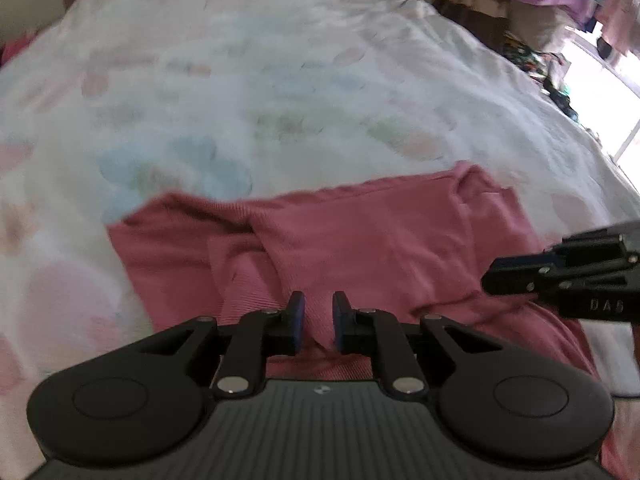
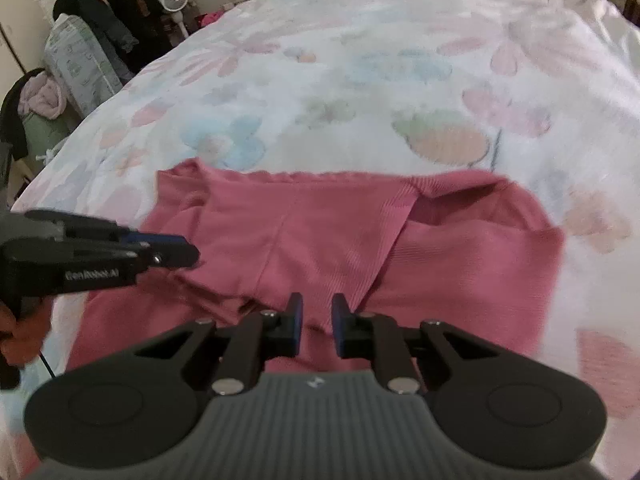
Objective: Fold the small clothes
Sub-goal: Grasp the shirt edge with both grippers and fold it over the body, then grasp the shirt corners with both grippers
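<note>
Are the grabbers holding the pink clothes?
No. Left gripper and right gripper both have open jaws with a gap above the pink garment; neither pinches it.

A bed covered by a white quilt printed with pale pink, blue and green flowers, a rumpled pink ribbed garment lying directly on the quilt near its close edge, partly folded over itself

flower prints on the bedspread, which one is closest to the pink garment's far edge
The blue flower print, just beyond the pink garment; the other flower prints lie farther up the bedspread.
</note>
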